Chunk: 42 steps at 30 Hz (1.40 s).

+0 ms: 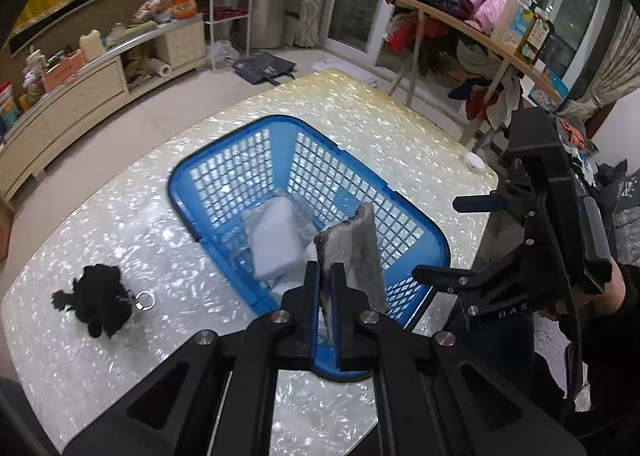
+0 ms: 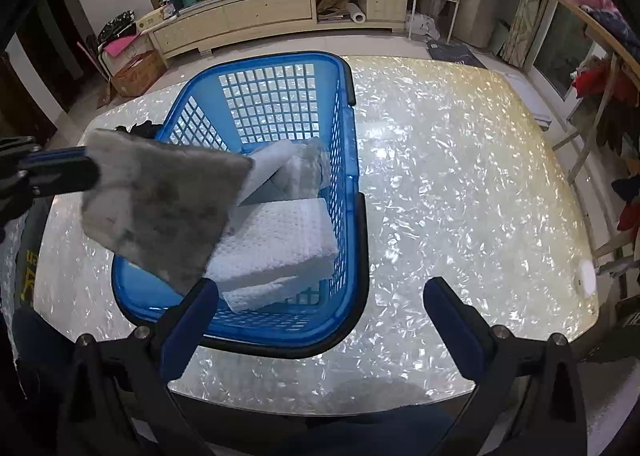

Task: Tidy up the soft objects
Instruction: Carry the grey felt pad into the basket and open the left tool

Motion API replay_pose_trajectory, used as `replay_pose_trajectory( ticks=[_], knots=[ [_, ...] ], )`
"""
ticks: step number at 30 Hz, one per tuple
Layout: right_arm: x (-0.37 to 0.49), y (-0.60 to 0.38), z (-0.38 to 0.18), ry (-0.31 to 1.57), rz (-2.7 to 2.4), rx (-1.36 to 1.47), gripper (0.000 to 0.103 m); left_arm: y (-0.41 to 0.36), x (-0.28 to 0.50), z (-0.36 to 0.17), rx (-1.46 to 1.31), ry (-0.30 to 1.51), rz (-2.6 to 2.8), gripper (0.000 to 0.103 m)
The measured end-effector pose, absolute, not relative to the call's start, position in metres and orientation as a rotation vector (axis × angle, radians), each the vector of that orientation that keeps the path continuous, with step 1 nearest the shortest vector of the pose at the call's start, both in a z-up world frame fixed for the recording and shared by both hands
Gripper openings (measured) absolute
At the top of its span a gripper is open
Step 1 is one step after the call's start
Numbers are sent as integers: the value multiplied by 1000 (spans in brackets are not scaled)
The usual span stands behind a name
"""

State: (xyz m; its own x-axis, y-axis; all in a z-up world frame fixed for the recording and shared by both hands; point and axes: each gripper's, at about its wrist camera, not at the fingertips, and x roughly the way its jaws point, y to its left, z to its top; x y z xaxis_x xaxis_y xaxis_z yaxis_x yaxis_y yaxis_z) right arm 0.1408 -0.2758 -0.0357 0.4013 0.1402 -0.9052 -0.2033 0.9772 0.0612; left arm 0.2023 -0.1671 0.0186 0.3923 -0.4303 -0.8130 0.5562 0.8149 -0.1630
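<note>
With its jaws clamped on the grey sponge [image 1: 352, 252] above the blue basket [image 1: 188, 176], the left gripper [image 1: 326, 276] is mid-deposit; next, part them. Right gripper [image 2: 320, 296]: jaws apart, empty.

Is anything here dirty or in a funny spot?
Yes. The grey rectangular sponge pad pinched in the left gripper looks stained with dark smudges, unlike the clean white foam blocks in the blue plastic basket. A black plush toy lies alone on the table, outside the basket.
</note>
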Motion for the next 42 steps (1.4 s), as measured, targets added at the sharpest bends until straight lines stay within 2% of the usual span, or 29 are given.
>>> replay_pose_trajectory(
  ticks=[17,31,32,34,37,42],
  knots=[
    [172,-289,-64,1149,231,43,103,-212,292,-46,243,1110,-611,4],
    [173,-299,-75,1160,238,99,103,-224,316,-80,377,1129,-517,5],
    [172,-299,-75,1159,238,99,103,-223,316,-79,378,1131,-511,7],
    [170,-298,-73,1155,236,100,103,-223,314,-78,391,1127,-500,25],
    [166,-299,-68,1144,235,102,103,-221,311,-73,416,1104,-491,42],
    [161,-295,-59,1130,234,95,103,-211,302,-52,424,1055,-459,56]
  ],
)
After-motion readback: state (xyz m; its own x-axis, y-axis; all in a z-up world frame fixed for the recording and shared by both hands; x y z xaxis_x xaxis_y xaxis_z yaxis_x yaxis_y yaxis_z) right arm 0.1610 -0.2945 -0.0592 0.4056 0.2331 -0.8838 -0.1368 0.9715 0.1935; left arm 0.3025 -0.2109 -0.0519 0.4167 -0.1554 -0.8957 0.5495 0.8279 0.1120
